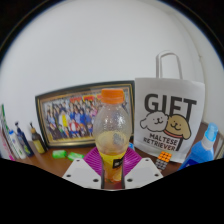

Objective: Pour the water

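Behind, a framed photo [68, 114] and gift bag [168, 120] on the table [60, 160]. My gripper [112, 172] holds the bottle [112, 128] between narrow fingers; loose grip may let it slip when tilting.

Single wide-angle camera rides on gripper [112, 172], looks forward along two fingers, low near tabletop level. Bottle [113, 130] very near lens, between fingers, fills centre. View faces white wall; framed photo [70, 114] and gift bag [169, 121] just beyond. No second view to share.
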`<state>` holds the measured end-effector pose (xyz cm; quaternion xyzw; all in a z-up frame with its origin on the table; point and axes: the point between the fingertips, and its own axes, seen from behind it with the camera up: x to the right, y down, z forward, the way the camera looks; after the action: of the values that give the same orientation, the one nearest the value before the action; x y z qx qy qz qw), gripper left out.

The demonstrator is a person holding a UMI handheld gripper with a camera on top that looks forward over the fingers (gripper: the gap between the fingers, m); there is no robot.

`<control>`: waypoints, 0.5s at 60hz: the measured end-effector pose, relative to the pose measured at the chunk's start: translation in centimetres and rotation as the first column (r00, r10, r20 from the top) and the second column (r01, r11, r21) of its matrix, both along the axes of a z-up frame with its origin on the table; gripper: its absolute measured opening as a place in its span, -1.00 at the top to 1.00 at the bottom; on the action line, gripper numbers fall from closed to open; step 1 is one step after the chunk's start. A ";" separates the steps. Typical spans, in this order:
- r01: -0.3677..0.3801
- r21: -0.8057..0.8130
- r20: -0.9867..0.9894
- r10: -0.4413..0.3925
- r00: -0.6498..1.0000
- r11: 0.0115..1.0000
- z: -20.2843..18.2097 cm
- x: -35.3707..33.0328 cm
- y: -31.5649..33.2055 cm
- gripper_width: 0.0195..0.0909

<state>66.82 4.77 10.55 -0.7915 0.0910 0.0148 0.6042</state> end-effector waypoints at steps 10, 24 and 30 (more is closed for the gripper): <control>0.023 -0.079 0.050 -0.019 0.999 0.997 -7.3 2.6 0.1 0.94; 0.048 -0.089 0.054 -0.044 0.998 0.995 -11.4 3.7 -0.1 0.93; 0.056 -0.097 0.058 -0.051 0.997 0.994 -11.5 3.7 -0.1 0.92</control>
<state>70.52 4.67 -0.97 -0.8176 0.0962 -0.0278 0.5670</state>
